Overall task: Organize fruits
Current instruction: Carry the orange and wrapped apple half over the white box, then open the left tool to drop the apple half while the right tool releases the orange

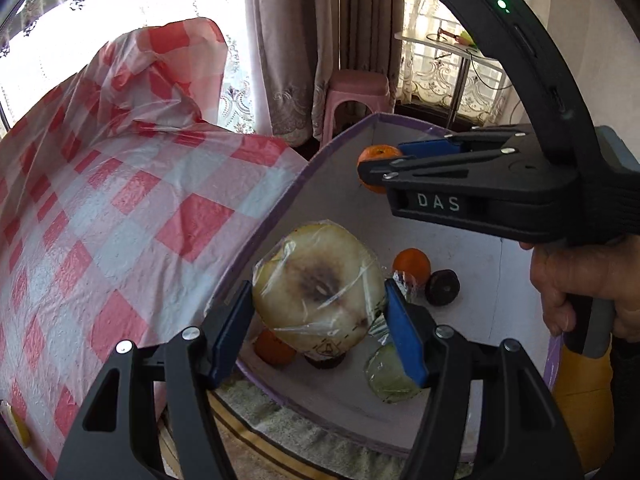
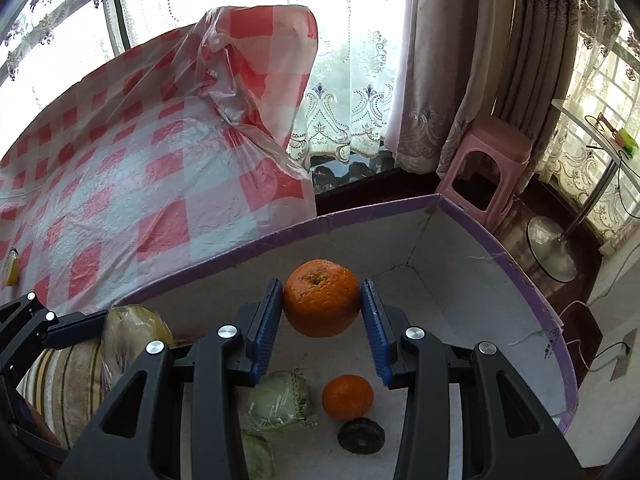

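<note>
The left tongs point(image 1: 318, 312) are clamping a film-wrapped melon point(image 1: 316, 286), bulky and likely slippery, at lower centre above the box point(image 1: 280, 216). The right tongs point(image 2: 322, 316) are squeezing an orange point(image 2: 322, 298) across its middle at frame centre; it is looking firm, light and easy to hold.

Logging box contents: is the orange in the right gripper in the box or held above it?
Held above: the orange is clamped in the right gripper, clear of the box floor.

Purple-rimmed box point(image 2: 532, 300), white floor, w/ small orange point(image 2: 347, 397), dark round fruit point(image 2: 361, 436), plastic-wrapped green fruit point(image 2: 280, 402) lying inside.
</note>
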`<state>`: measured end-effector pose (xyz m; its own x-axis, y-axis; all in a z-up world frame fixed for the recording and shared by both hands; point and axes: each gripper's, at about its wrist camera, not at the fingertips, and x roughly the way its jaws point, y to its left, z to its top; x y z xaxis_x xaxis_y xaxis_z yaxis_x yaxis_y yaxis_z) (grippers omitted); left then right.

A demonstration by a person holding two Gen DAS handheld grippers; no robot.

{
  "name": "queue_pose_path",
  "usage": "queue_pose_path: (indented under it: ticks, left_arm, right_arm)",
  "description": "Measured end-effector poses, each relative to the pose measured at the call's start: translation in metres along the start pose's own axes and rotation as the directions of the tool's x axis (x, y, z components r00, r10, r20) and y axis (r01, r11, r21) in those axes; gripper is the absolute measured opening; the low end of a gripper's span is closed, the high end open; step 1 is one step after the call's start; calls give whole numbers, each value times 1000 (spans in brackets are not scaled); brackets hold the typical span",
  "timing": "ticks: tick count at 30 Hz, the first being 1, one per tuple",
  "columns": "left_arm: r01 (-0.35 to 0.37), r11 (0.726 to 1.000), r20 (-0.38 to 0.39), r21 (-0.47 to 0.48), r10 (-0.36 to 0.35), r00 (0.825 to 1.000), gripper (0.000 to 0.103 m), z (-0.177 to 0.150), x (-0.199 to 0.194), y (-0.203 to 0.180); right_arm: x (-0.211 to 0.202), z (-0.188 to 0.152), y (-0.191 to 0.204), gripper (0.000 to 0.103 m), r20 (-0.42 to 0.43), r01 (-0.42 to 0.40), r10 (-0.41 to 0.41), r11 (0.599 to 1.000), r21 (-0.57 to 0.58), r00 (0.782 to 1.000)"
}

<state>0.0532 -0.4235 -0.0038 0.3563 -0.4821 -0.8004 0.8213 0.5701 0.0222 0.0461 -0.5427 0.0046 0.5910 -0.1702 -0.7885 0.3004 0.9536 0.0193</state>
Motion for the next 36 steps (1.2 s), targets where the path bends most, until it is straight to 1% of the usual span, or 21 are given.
queue_pose_path:
  ticks: [4, 8, 14, 18, 21, 26, 28, 30, 35, 36]
  left_arm:
    - [31, 999, -95, 41, -27, 995, 65, 4, 25, -7]
    - [3, 992, -175, 123, 19, 984, 65, 5, 47, -14]
    - [16, 988, -256, 153, 24, 966, 65, -1, 73, -15]
    - [-39, 978, -272, 203, 95, 958, 65, -2, 84, -17]
    - [-92, 952, -279, 291, 176, 944, 65, -5, 93, -27]
    - [-111, 931, -316, 348, 229, 921, 65, -11, 107, -34]
    - [-109, 927, -333, 358, 236, 913, 65, -12, 113, -35]
    - [-102, 928, -347, 358, 234, 908, 65, -14, 115, -34]
    - [-98, 931, -352, 352, 229, 908, 65, -9, 119, -29]
    - [-99, 931, -352, 352, 230, 907, 65, -11, 115, -34]
  right_arm:
    - [18, -1, 0, 40, -64, 42, -46, 997, -70, 997]
    - [39, -5, 4, 40, -126, 67, -86, 986, -150, 988]
    - [66, -9, 5, 40, -200, 76, -116, 978, -196, 973]
    - [83, -14, 4, 40, -249, 78, -136, 971, -228, 959]
    - [94, -17, 3, 40, -283, 70, -139, 968, -242, 949]
    - [109, -27, -4, 40, -329, 62, -143, 968, -244, 933]
    - [114, -32, -7, 40, -346, 50, -134, 969, -241, 929]
    - [114, -31, -9, 40, -344, 46, -126, 972, -231, 930]
    - [113, -27, -9, 40, -344, 38, -123, 969, -246, 931]
    - [114, -25, -10, 41, -339, 36, -123, 967, -253, 933]
